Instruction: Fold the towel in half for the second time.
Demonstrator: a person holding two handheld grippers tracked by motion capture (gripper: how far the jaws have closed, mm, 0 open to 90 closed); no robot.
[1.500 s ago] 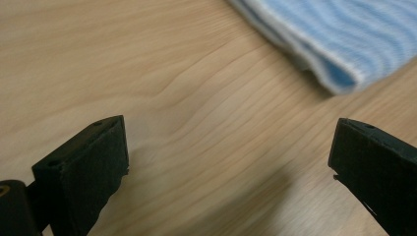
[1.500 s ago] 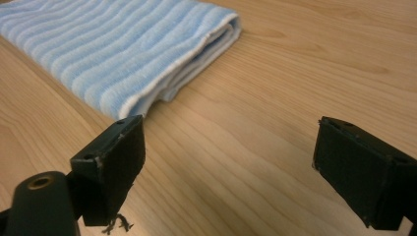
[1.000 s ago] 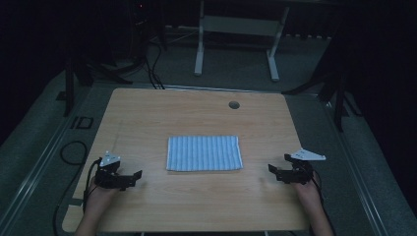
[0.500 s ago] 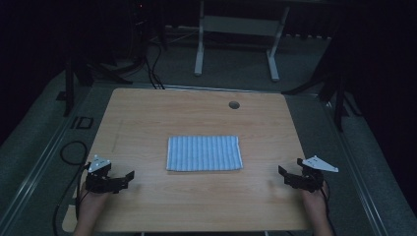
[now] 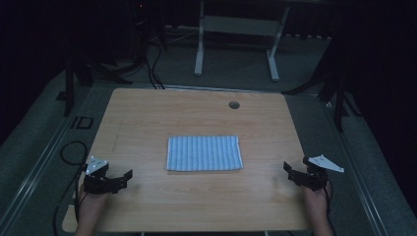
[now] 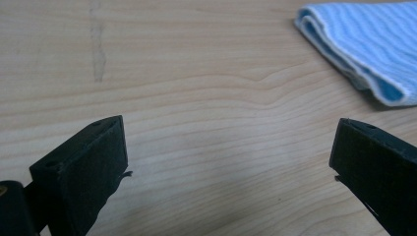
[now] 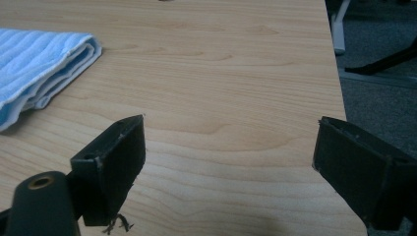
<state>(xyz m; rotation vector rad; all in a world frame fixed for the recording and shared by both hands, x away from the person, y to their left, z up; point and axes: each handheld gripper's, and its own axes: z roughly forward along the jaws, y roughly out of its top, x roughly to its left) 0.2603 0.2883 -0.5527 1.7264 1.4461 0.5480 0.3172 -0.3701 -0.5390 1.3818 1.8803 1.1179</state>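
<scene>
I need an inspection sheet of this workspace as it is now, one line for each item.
Surface: wooden table, one round hole near the far edge.
Job's things: folded blue striped towel, flat at the table's middle, touched by neither gripper.
Clutter: nothing seen.
Grippers: left hand-held gripper open over the near left of the table; right hand-held gripper open at the near right edge; both apart from the towel.
Cables: a black cable loops on the floor at the left; more cables behind the table.
Surroundings: dark room, grey floor, white stand legs beyond the table.
</scene>
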